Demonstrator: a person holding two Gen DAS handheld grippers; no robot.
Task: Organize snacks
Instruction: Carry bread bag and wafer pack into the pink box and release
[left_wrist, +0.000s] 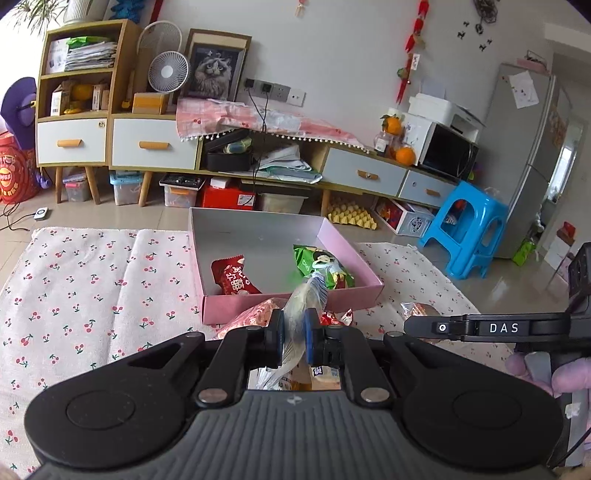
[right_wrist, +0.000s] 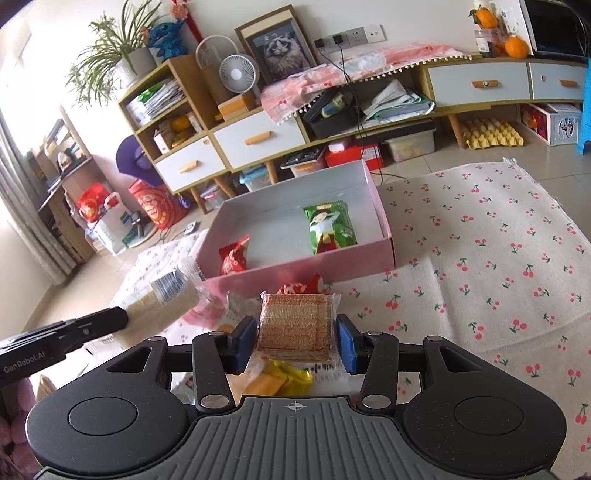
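Observation:
A pink box (left_wrist: 295, 301) (right_wrist: 332, 263) stands on the cherry-print cloth, holding a red snack packet (left_wrist: 233, 277) (right_wrist: 233, 258) and a green snack packet (left_wrist: 325, 267) (right_wrist: 330, 225). My left gripper (left_wrist: 294, 339) is shut on a clear-wrapped snack with blue print (left_wrist: 306, 299), held just in front of the box's near wall; it shows at the left of the right wrist view (right_wrist: 168, 295). My right gripper (right_wrist: 297, 339) is shut on a square wafer packet (right_wrist: 295, 326), held above loose snacks near the box's front.
More loose snacks lie on the cloth (right_wrist: 498, 258) under both grippers, among them a yellow packet (right_wrist: 284, 380) and a red one (right_wrist: 301, 287). A long cabinet (left_wrist: 258, 147) and a blue stool (left_wrist: 465, 229) stand beyond the cloth.

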